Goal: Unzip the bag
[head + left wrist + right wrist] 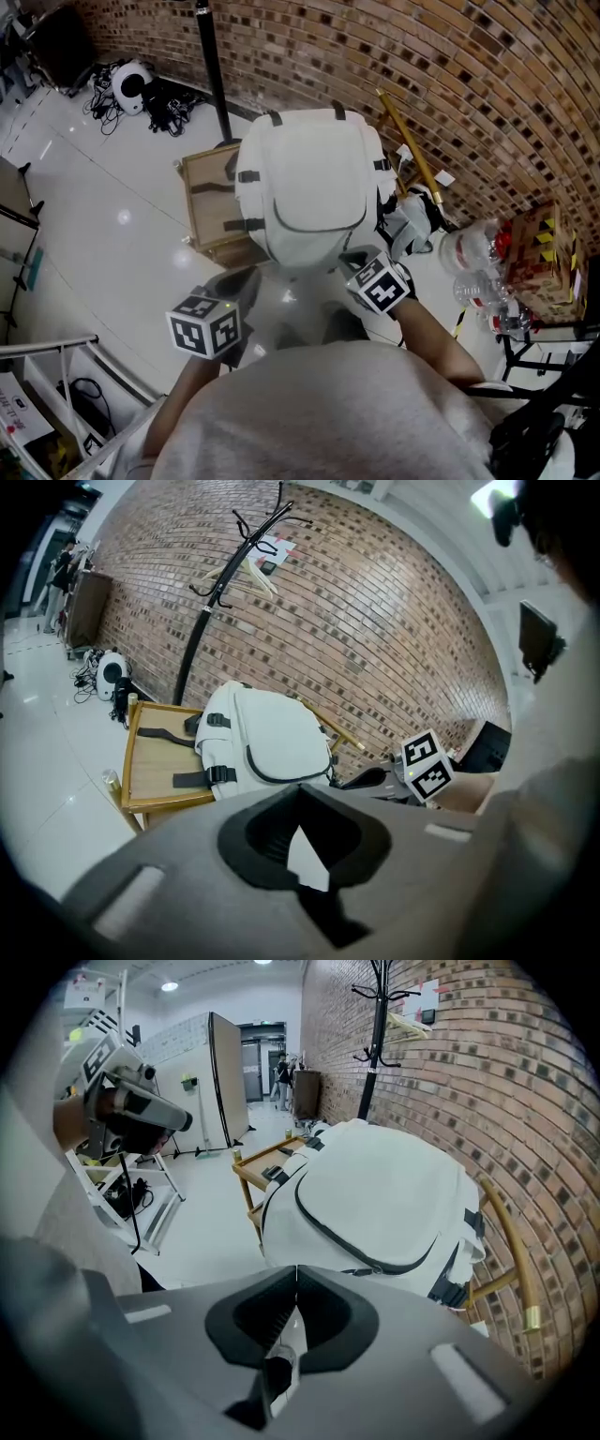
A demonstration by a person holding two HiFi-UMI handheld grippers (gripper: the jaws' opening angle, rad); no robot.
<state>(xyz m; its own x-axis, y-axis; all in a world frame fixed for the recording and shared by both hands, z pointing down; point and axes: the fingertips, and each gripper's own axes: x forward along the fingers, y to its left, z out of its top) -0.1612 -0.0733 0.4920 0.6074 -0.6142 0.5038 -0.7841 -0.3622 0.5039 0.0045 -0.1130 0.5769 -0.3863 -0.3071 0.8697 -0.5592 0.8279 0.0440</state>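
A white backpack [309, 183] stands upright on a wooden chair [202, 202], its front facing me. A dark zipper [356, 1251] curves round the front pocket, and a small pull [367, 1270] lies at its lower end. My right gripper [354, 255] is at the bag's lower right corner, and its jaws [297, 1267] meet tip to tip just short of the pull, with nothing gripped. My left gripper [246, 281] hangs below the bag's lower left, apart from it. Its jaws [300, 787] are also shut and empty.
A black coat rack pole [214, 70] rises behind the chair against the brick wall. A yellow stick [408, 141] leans to the bag's right. Clear plastic bottles [473, 253] and a box sit further right. Cables [159, 103] lie far left, and a white rack [47, 375] stands near left.
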